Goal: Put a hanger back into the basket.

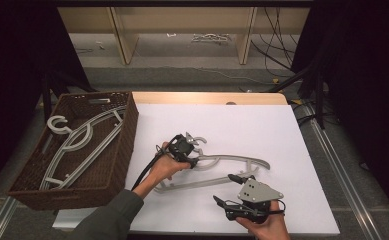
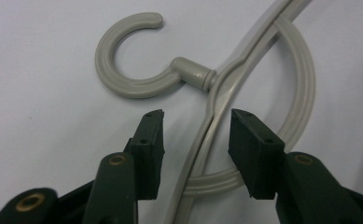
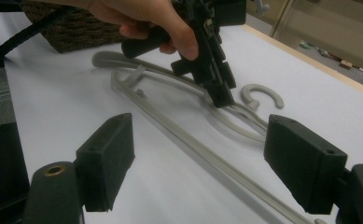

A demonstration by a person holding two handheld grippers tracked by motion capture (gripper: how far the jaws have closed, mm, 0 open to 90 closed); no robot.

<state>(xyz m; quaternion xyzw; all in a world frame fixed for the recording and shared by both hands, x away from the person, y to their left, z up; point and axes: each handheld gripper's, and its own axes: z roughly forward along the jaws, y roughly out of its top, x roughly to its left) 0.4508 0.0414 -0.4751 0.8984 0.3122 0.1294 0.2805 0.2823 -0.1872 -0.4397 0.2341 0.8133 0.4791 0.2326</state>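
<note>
two grey hangers already in wicker basket [image 1: 113,165]. last hanger [image 1: 232,161] flat on white table [image 1: 282,130], not yet lifted. left gripper [image 2: 197,128] jaws straddling its neck below hook, pads not touching. right gripper [image 1: 232,192] gaping wide, empty, near bottom bar. grasp, lift, drop in basket left.

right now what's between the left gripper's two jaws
In the left gripper view, the grey hanger, just below its hook, runs between the open left gripper; the pads aren't touching it.
</note>
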